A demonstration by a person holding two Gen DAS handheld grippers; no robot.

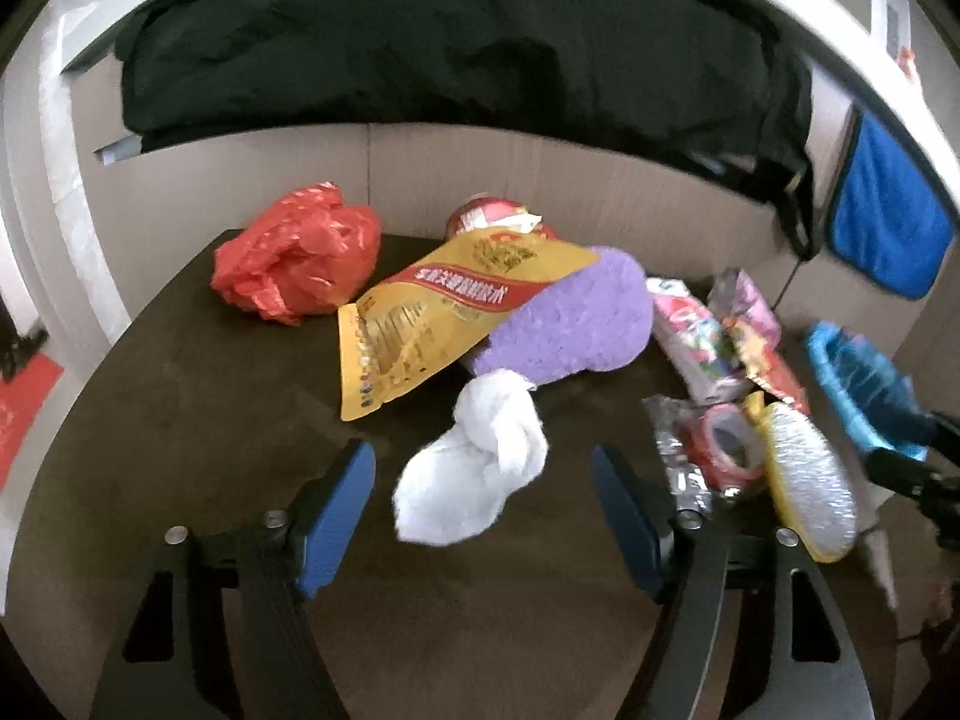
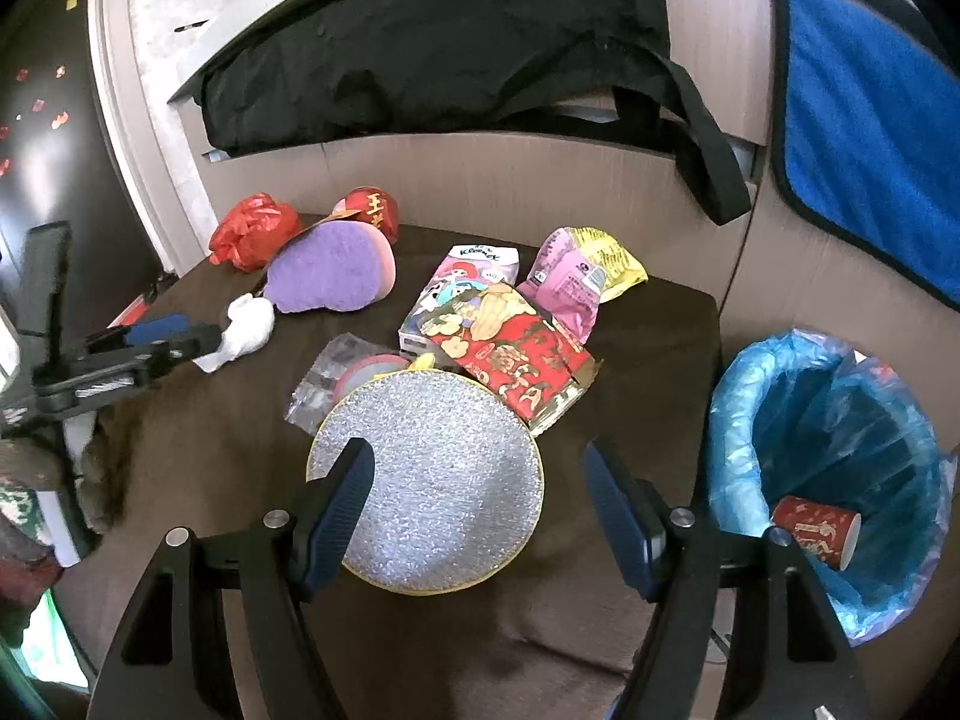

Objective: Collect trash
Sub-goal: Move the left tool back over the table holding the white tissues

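My left gripper (image 1: 483, 468) is open, its blue pads either side of a crumpled white tissue (image 1: 474, 468) on the dark table; it also shows in the right wrist view (image 2: 174, 327) by the tissue (image 2: 243, 327). My right gripper (image 2: 477, 474) is open above a round silver pad (image 2: 432, 480). A bin with a blue liner (image 2: 828, 468) stands at the table's right and holds a red paper cup (image 2: 816, 531). Other trash includes a red plastic bag (image 1: 297, 252), a yellow snack bag (image 1: 432, 312), a red wrapper (image 2: 516, 348) and a pink-yellow packet (image 2: 579, 276).
A purple sponge (image 1: 570, 318) and a red can (image 2: 372, 210) lie at the back. A tissue pack (image 2: 462, 282) and a tape roll (image 2: 366, 372) sit mid-table. A black bag (image 2: 444, 42) hangs over the shelf behind; a blue cloth (image 2: 870, 120) hangs at right.
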